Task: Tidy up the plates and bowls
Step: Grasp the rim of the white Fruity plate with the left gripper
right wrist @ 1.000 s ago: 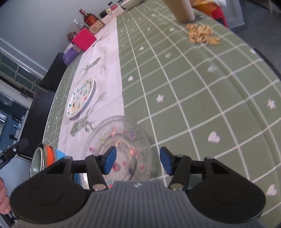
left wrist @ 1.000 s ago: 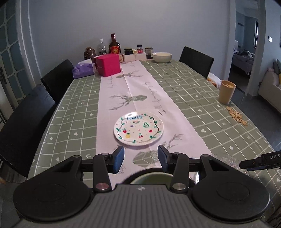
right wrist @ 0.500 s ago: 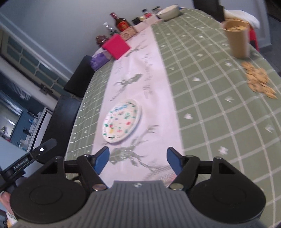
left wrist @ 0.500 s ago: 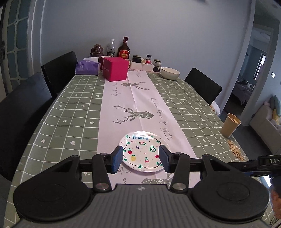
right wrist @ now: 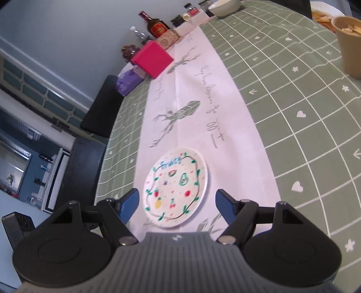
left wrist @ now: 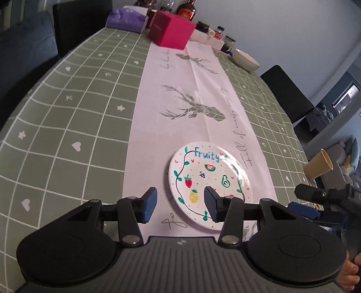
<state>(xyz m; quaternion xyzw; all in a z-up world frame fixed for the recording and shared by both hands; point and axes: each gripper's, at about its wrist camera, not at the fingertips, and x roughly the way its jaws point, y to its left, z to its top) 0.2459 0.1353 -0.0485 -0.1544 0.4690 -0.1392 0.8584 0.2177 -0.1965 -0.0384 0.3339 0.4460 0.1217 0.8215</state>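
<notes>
A white plate painted with fruit and the word "Fruity" (left wrist: 209,180) lies flat on the white table runner (left wrist: 198,90). It also shows in the right wrist view (right wrist: 177,187). My left gripper (left wrist: 180,207) is open and empty, just above the plate's near left edge. My right gripper (right wrist: 178,206) is open wide and empty, hovering over the plate's near edge. A white bowl (left wrist: 246,59) stands at the far end of the table; it also shows in the right wrist view (right wrist: 223,4).
A pink box (left wrist: 171,31), a purple tissue pack (left wrist: 127,19), a bottle (right wrist: 156,26) and jars (left wrist: 227,42) crowd the far end. A tan cup (right wrist: 349,42) stands at the right edge. Black chairs (left wrist: 286,90) line both sides. The right gripper shows at the left wrist view's right edge (left wrist: 327,202).
Both grippers moved forward and down toward the fruit plate, which now sits between their fingers. The glass plate and stacked bowls seen a second ago have dropped out of view.
</notes>
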